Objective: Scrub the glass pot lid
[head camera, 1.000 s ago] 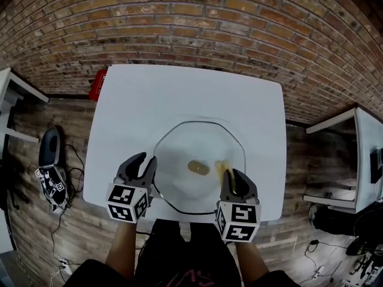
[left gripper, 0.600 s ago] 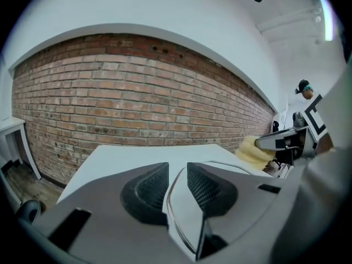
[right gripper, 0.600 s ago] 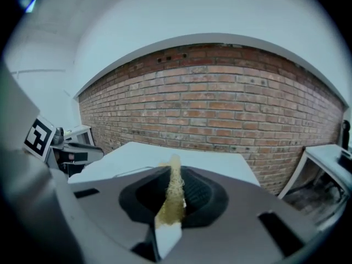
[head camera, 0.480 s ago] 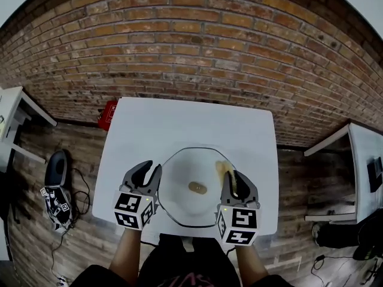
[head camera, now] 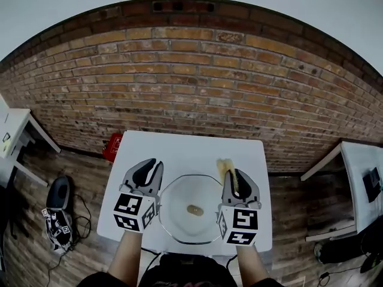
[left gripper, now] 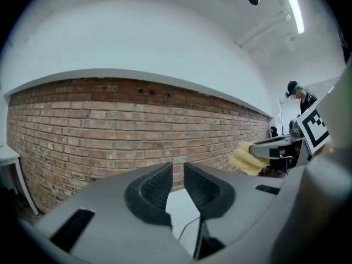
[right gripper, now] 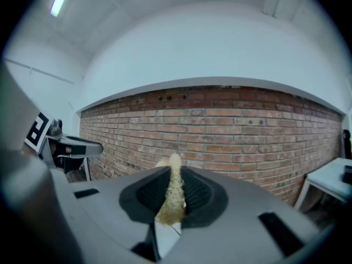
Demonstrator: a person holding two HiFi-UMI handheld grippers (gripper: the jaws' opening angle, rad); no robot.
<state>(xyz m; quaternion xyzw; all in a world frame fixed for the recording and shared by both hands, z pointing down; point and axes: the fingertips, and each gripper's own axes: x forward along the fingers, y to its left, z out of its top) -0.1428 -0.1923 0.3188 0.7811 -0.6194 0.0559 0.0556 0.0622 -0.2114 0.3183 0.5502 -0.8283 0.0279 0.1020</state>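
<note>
The glass pot lid (head camera: 179, 217) lies flat on the white table (head camera: 179, 148), its tan knob (head camera: 194, 210) near the middle. My left gripper (head camera: 149, 166) hovers above the lid's left rim. Its jaws have just been closing and stand a narrow gap apart with nothing between them (left gripper: 177, 172). My right gripper (head camera: 237, 175) hovers above the lid's right rim, shut on a yellow sponge (head camera: 226, 167). The sponge (right gripper: 172, 197) stands upright between the pads and pokes out past the tips. Both grippers point nearly level at the brick wall.
A brick wall (head camera: 191, 82) rises behind the table. On the wooden floor, a red box (head camera: 112, 147) lies left of the table and a black device (head camera: 58, 193) with cables further left. White furniture stands at far left (head camera: 12, 130) and far right (head camera: 359, 160).
Both grippers have risen off the lid and tipped up toward the wall. The left jaws have narrowed. The head view has lifted, so the table looks smaller.
</note>
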